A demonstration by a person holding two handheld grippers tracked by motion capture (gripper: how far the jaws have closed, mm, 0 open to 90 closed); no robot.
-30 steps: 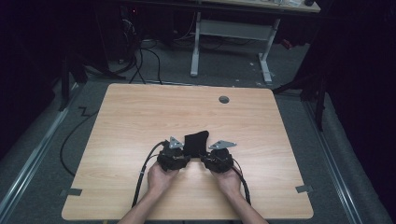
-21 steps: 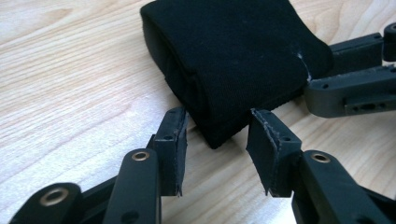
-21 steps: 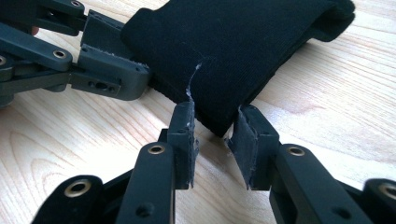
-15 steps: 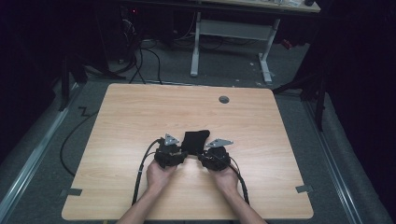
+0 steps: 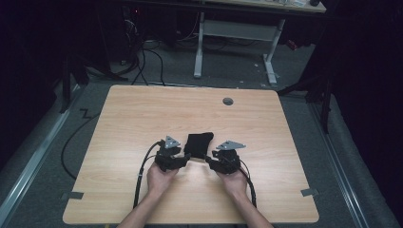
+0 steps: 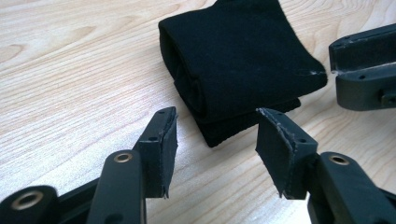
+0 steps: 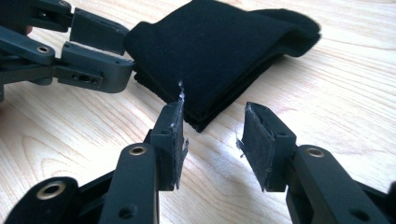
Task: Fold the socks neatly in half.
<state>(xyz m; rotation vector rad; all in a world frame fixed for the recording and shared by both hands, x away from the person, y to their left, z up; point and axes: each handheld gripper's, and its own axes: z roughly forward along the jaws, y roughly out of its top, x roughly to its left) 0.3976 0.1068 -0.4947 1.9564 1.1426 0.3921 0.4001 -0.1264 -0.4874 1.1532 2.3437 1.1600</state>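
Note:
A folded black cloth (image 5: 198, 144) lies flat on the wooden table (image 5: 142, 114), a little nearer the person than its middle. My left gripper (image 5: 184, 155) sits at the cloth's near left corner and my right gripper (image 5: 209, 160) at its near right corner. In the left gripper view the left gripper (image 6: 217, 140) is open, with the cloth (image 6: 233, 60) just ahead of its pads (image 6: 161, 140). In the right gripper view the right gripper (image 7: 217, 135) is open, with the cloth (image 7: 219, 51) just beyond its tips. Both pairs of jaws have just been opening, and nothing is pressed between them.
A round cable hole (image 5: 228, 101) sits near the table's far edge. Tape marks (image 5: 72, 195) (image 5: 309, 192) lie at the near corners. Each gripper's cable (image 5: 140, 180) trails back toward the person. Beyond the table stand a white desk frame (image 5: 237, 33) and floor cables.
Both pairs of jaws stand wider than before and have come off the cloth, which now lies flatter. The hands have hardly moved.

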